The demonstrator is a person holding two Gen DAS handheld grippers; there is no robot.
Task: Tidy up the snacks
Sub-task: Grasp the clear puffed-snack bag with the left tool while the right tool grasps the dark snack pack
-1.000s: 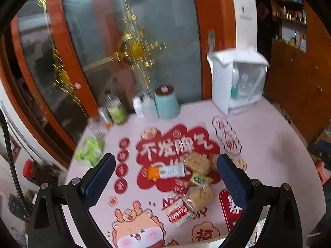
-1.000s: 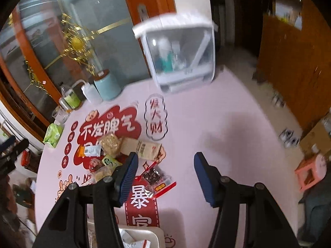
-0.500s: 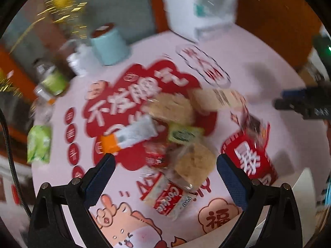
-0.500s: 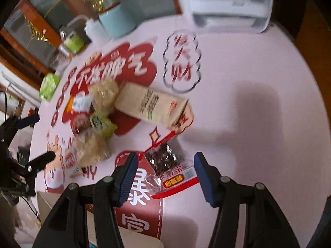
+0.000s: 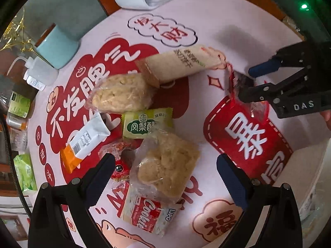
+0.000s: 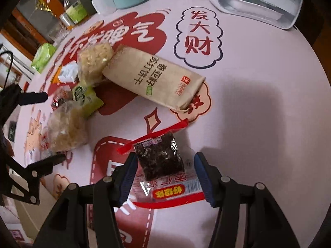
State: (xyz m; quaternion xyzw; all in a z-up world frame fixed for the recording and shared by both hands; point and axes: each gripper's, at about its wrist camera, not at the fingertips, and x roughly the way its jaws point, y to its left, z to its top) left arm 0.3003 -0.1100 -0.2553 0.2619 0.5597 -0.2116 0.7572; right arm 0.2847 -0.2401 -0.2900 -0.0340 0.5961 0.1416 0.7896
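Both my hand-held grippers have come down close over the snacks, where a moment ago I saw the whole counter [image 6: 258, 82] and the door behind it. So I think the picking up can start now.

My right hand-held gripper [image 6: 164, 177] stands with its jaws apart and is opening a bit more. The dark snack pack [image 6: 161, 157] with the red edge lies flat on the counter between them, and the pads do not press it yet.

My left hand-held gripper [image 5: 166, 180] is wide open and holds nothing. It hangs over the clear crumbly bag [image 5: 167, 163], which lies on top of the cookie pack [image 5: 149, 215].

The tan pack [image 6: 153, 80] and the green pack [image 5: 146, 123] lie near, in the pile.

Hard to see: a small red pack [image 5: 118, 157] is partly under the bags. A pale box [image 5: 306, 177] is cut off at the edge, and I cannot tell what is in it.
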